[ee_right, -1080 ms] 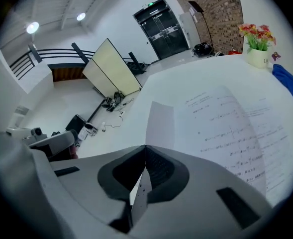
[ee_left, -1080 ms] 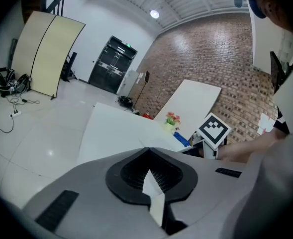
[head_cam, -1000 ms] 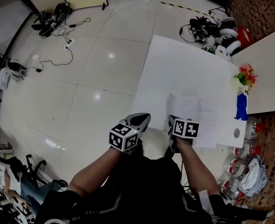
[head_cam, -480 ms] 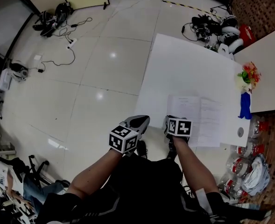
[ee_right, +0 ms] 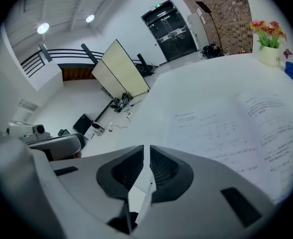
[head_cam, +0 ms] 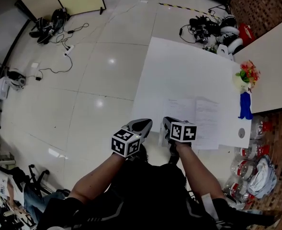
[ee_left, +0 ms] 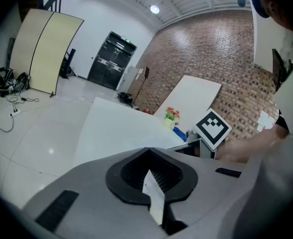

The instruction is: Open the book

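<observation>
The book lies open on the white table, two printed pages facing up; in the right gripper view its pages spread just beyond the jaws. My right gripper hovers at the book's near left corner, jaws shut with nothing between them. My left gripper hangs by the table's near left corner, apart from the book, also shut and empty. The right gripper's marker cube shows in the left gripper view.
A vase of flowers, a blue object and a small round disc sit along the table's right edge. A second table adjoins on the right. Bottles and cables lie on the floor.
My right gripper has shifted a little to the left along the book's near edge. The book stays open and flat. The left gripper has held its place.
</observation>
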{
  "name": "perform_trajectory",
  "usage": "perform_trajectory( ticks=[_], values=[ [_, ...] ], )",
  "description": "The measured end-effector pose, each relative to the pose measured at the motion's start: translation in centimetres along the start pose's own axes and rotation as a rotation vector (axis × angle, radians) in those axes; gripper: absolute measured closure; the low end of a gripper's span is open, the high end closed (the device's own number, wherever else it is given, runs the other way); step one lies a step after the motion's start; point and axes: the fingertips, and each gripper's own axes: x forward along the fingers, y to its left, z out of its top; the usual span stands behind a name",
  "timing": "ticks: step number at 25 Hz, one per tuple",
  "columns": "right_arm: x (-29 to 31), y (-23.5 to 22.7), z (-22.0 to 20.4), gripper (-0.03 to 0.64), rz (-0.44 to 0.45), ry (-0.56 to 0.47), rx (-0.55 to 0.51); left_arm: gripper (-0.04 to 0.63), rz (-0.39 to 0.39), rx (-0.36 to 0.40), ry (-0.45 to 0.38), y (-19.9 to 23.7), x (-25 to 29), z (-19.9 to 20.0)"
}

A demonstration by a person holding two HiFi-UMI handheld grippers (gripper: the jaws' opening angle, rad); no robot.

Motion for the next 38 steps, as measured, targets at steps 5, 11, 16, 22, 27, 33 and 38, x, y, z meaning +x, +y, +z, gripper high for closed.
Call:
perform_trajectory(
  ticks=[5, 11, 16, 22, 27, 33, 38],
  values=[
    [-2.1, -1.3, 1.0, 0.611, -0.006, -0.045, -0.012, 0.601, 0.008, 0.005, -0.002, -1.0, 0.5, 0.3],
    [-6.2, -3.9, 2.3, 0.611, -0.014, -0.132, 0.013, 0.601, 0.017, 0.004, -0.027, -2.3, 1.0, 1.1],
    [-12.8, -5.7, 6.8, 0.611, -0.067, -0.320, -0.099, 0.601, 0.045, 0.053, -0.108, -3.4, 1.0, 4.2],
    [-21.9, -9.3, 10.5, 0.611, -0.143, -0.453, -0.166, 0.601, 0.053, 0.128, -0.185, -6.8, 2.3, 7.8],
    [-27.7, -11.4, 12.1, 0.611, -0.171, -0.564, -0.221, 0.601, 0.050, 0.154, -0.226, -10.4, 3.8, 9.8],
    [-30.2, -12.8, 11.7, 0.611, -0.134, -0.578, -0.270, 0.601, 0.025, 0.181, -0.254, -14.6, 4.5, 10.5],
    [-31.6, -13.4, 10.5, 0.611, -0.094, -0.513, -0.349, 0.601, 0.087, 0.210, -0.304, -17.2, 3.1, 11.6]
  ],
)
